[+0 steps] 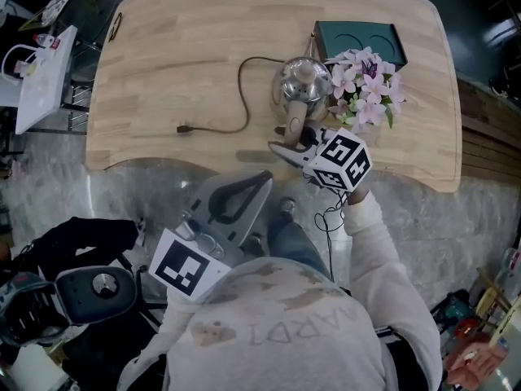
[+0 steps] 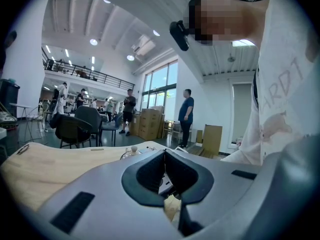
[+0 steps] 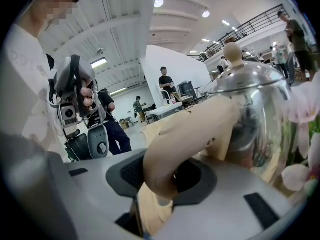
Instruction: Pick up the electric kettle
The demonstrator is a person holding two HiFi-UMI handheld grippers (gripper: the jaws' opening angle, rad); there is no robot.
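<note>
The electric kettle (image 1: 303, 81) is polished steel with a round knob on its lid and stands on the wooden table (image 1: 163, 47). Its beige handle (image 1: 295, 120) points toward the near edge. In the right gripper view that handle (image 3: 190, 134) fills the gap between the dark pads, and my right gripper (image 3: 165, 170) is shut on it. In the head view the right gripper (image 1: 291, 139) reaches over the table edge. My left gripper (image 1: 263, 177) hangs below the table edge with its tips together and nothing in it; in its own view the left gripper (image 2: 164, 153) points toward the table.
A black cord (image 1: 241, 96) runs left from the kettle to a plug (image 1: 185, 128). Pink flowers (image 1: 366, 88) stand right beside the kettle, with a dark green box (image 1: 358, 35) behind them. An office chair (image 1: 89, 287) is at lower left. Several people stand far off in the hall.
</note>
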